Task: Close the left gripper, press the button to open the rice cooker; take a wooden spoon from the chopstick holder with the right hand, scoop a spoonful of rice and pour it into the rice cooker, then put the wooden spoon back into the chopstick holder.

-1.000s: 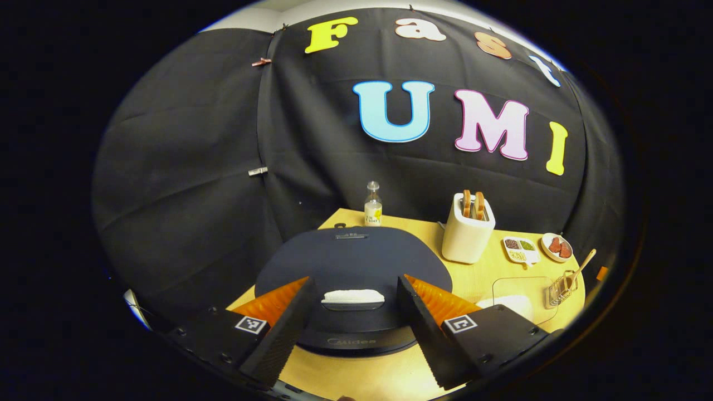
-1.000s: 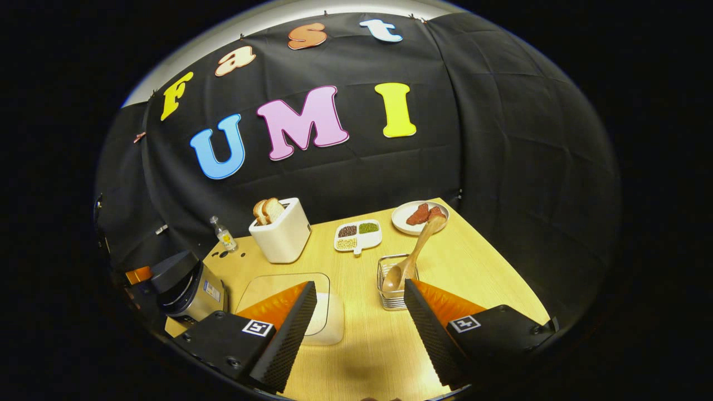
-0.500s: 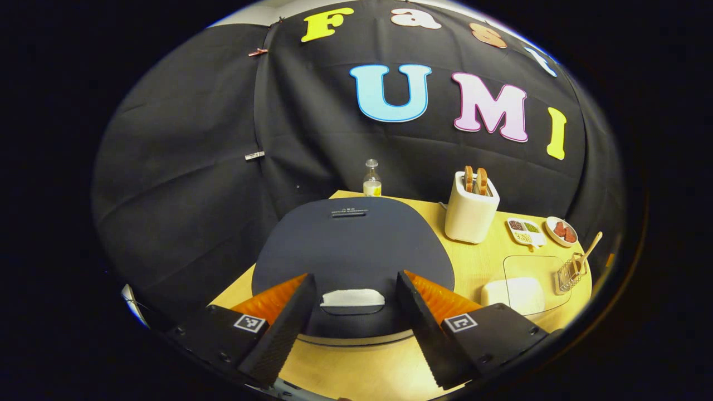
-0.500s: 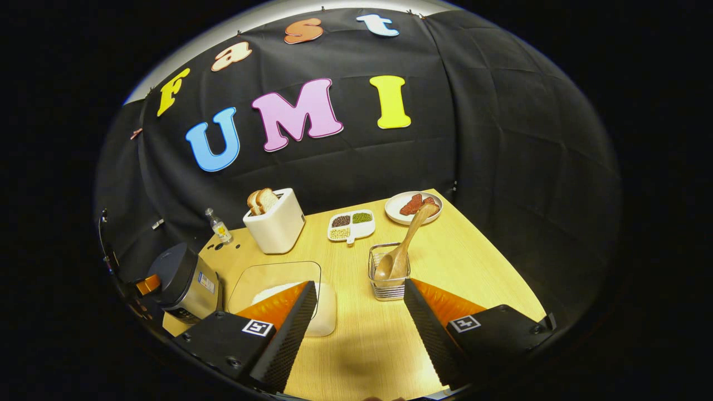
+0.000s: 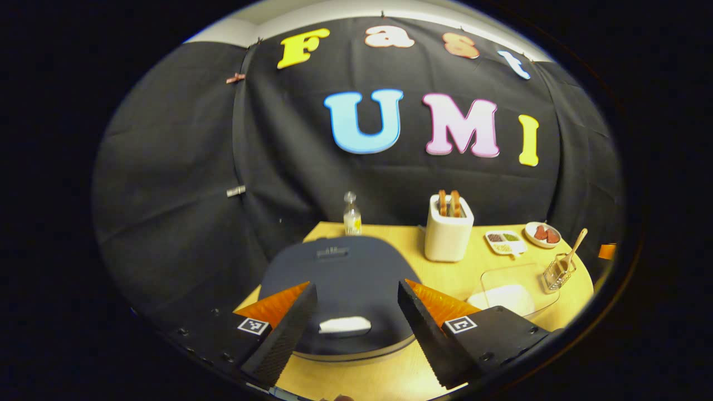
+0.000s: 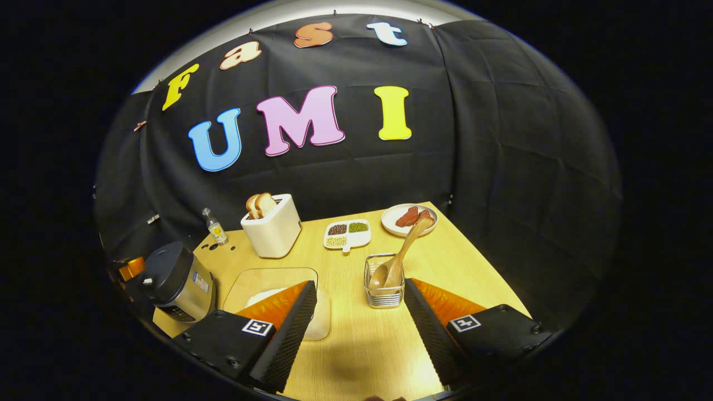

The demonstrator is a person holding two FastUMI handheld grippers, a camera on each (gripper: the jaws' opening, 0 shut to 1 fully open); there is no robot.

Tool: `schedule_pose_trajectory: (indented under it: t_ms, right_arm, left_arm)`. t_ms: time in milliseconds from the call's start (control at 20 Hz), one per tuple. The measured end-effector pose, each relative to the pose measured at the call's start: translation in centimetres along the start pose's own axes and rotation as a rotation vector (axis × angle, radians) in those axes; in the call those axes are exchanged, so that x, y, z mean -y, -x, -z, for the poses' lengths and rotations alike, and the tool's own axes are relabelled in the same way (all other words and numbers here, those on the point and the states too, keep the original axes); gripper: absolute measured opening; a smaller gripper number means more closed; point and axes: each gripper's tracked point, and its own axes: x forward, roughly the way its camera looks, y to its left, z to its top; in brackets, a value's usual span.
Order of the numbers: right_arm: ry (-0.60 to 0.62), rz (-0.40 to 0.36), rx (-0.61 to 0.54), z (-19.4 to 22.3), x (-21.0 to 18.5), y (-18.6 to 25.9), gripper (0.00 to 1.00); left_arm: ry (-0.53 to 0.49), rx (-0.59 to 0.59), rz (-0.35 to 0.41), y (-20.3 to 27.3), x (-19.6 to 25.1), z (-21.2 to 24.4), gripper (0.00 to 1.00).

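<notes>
The dark rice cooker (image 5: 340, 273) stands with its lid down, its white button (image 5: 344, 325) at the near edge. My left gripper (image 5: 356, 287) hovers open above the lid, one finger on each side of the button and neither touching it. The wooden spoon (image 6: 404, 250) leans in the wire chopstick holder (image 6: 384, 287), just beyond my open right gripper (image 6: 359, 285), which holds nothing. A clear container of white rice (image 6: 278, 292) lies left of the holder. The cooker (image 6: 175, 278) is also at the far left of the right gripper view.
At the back of the wooden table (image 6: 445, 267) stand a white toaster with bread (image 6: 271, 225), a small bottle (image 6: 213, 225), a divided dish of beans (image 6: 346, 234) and a plate of red slices (image 6: 408, 217). Black cloth walls close in the table.
The left gripper has drawn back and up from the cooker, so the button sits lower and smaller between its fingers. The right gripper has backed off slightly from the holder. Both stay open.
</notes>
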Motion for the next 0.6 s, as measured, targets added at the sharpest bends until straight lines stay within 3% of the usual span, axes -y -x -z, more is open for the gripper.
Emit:
schedule_pose_trajectory:
  t_ms: [250,400,600]
  right_arm:
    - [0.026,-0.013,0.135,-6.3,-1.6,2.2,0.99]
    - [0.014,-0.004,0.222,-8.7,-2.5,4.7,0.98]
    - [0.022,0.006,0.249,-8.0,-3.4,7.5,0.98]
  left_arm:
    - [0.042,0.149,0.048,3.7,3.8,-7.1,0.98]
    - [0.045,0.160,0.078,5.9,6.0,-7.7,0.98]
    - [0.019,0.164,0.154,8.2,7.8,-7.4,0.98]
